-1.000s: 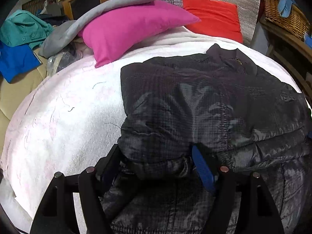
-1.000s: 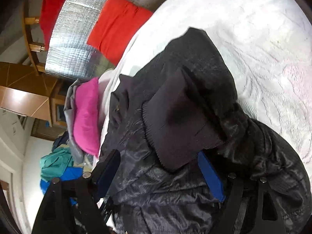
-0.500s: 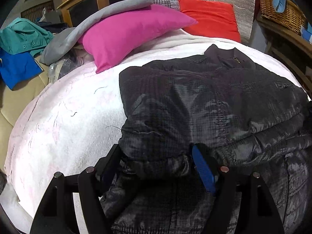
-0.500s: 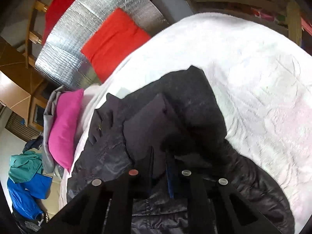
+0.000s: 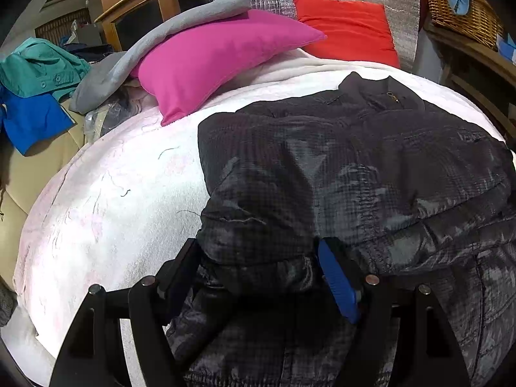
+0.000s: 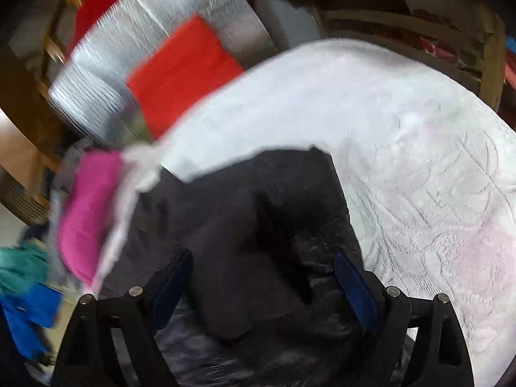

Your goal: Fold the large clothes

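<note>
Left tongs (image 5: 258, 277), 6 o'clock in the left view: clenched on a bunched fold of the jacket (image 5: 338, 174), unmoved from a second ago.

Right tongs (image 6: 264, 277), 6 o'clock in the right view: released. Jaws have just been opening after a brief clamp half a second ago; the cuff (image 6: 245, 274) lies between them, not pressed. The view is motion-blurred. Judgement: sleeve laid across the body, so one fold step looks done; the hem at the left side is likely next.

Jacket: black, quilted, on the bed (image 5: 106, 200), centre to 3 o'clock in the left view, collar (image 5: 380, 90) at 12 o'clock.

Beyond, left view: pink pillow (image 5: 219, 54) at 11 o'clock, near the jacket's shoulder; grey garment (image 5: 167, 35) draped on it; red pillow (image 5: 348, 29) at 12; teal and blue clothes (image 5: 35, 93) at 9; basket (image 5: 461, 9) at 2. Nothing lies on the jacket itself.
</note>
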Available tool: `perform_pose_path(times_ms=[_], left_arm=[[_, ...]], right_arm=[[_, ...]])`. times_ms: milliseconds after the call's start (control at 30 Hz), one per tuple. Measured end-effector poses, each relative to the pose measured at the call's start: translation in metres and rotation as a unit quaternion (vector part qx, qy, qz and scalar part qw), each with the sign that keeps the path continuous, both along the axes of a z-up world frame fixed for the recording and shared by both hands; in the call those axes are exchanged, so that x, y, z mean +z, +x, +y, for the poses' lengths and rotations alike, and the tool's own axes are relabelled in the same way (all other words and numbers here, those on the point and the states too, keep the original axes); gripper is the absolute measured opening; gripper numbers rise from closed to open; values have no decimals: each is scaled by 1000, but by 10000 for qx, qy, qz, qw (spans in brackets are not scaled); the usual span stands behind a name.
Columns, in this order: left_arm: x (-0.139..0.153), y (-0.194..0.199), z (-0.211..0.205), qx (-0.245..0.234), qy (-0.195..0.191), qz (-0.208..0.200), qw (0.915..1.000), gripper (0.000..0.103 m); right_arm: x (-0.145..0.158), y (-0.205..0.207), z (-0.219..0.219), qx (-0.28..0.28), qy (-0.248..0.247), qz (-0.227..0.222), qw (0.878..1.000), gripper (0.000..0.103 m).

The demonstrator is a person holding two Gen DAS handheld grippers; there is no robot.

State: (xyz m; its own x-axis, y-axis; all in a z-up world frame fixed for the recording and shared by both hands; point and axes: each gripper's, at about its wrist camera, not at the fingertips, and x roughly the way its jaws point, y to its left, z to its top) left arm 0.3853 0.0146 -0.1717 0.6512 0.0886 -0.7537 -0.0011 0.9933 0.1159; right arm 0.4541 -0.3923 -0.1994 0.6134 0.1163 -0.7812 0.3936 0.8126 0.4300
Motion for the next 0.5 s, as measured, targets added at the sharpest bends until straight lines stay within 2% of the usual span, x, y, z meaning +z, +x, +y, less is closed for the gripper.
perform_pose_path(times_ms=[33, 100, 133, 200, 233, 267, 400, 500], left_arm=[[0, 0, 0, -3, 14, -6, 10000, 76], [0, 0, 0, -13, 30, -16, 10000, 76], [0, 0, 0, -14, 38, -19, 10000, 76], [0, 0, 0, -3, 67, -17, 10000, 76], [0, 1, 0, -2, 70, -16, 10000, 77], [0, 1, 0, -5, 75, -16, 10000, 77], [0, 0, 0, -53, 99, -38, 9999, 77], [0, -1, -1, -87, 139, -61, 9998, 77]], right_arm=[[-4, 3, 4, 59, -137, 78, 9999, 87], [-3, 4, 13, 192, -474, 115, 9986, 65], [-1, 5, 22, 390, -563, 105, 9976, 43], [5, 2, 32, 451, -931, 125, 9946, 36], [9, -1, 34, 453, -1106, 124, 9928, 29], [12, -5, 32, 422, -1120, 111, 9927, 25], [13, -6, 25, 274, -856, 183, 9958, 23], [3, -3, 28, 377, -1036, 375, 9932, 22]])
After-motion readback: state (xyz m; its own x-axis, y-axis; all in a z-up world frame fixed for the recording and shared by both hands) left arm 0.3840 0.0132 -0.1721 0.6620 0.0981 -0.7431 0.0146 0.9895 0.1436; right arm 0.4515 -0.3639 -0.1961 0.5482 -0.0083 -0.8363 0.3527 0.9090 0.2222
